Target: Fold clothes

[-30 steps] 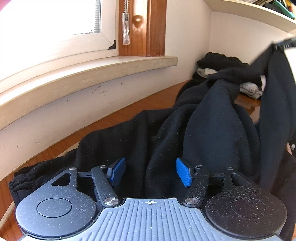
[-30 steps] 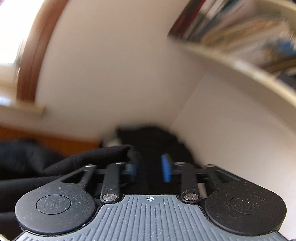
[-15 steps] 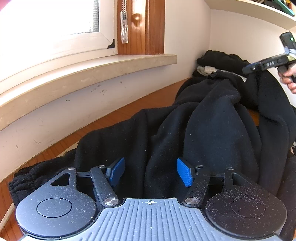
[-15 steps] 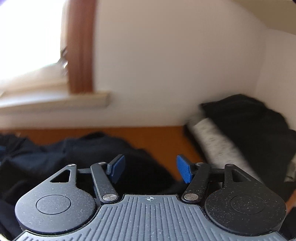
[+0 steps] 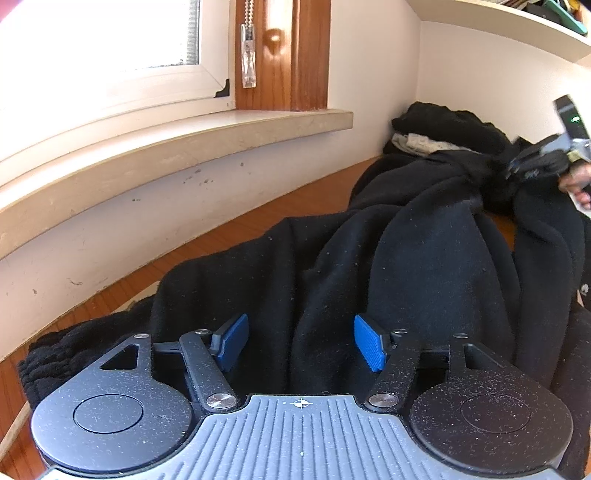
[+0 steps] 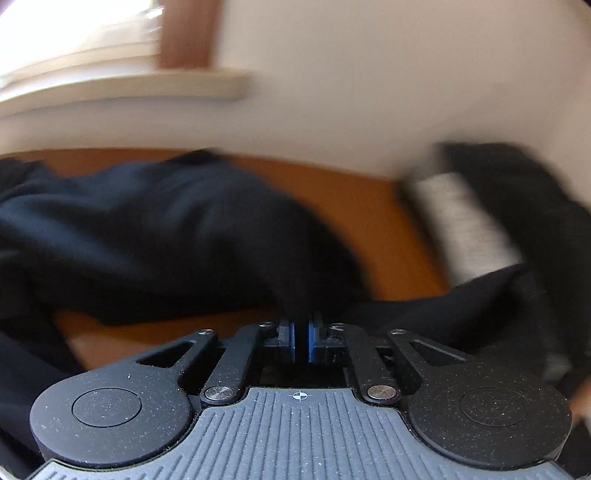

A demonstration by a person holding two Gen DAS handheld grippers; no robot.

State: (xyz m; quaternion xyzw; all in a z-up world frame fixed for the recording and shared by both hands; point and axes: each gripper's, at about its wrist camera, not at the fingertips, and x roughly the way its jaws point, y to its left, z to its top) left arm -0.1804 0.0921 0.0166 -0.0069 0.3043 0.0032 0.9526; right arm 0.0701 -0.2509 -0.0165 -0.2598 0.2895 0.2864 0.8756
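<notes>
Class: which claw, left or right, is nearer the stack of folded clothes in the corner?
Right. The right claw pinches black garment cloth just in front of the stack; the left claw sits open at the garment's opposite end.

Home room: windowsill (image 5: 177,147), bookshelf (image 5: 498,26), laundry.

The right claw (image 6: 301,341) was lowered and closed on a fold of the black garment (image 6: 184,236) directly ahead of it.

A garment (image 5: 406,266) sprawls across the table (image 5: 258,218) ahead of my left gripper (image 5: 299,341). The windowsill (image 5: 166,147) runs behind it on the left. More clothes (image 5: 443,125) are piled in the far right corner, under a shelf (image 5: 498,26).
</notes>
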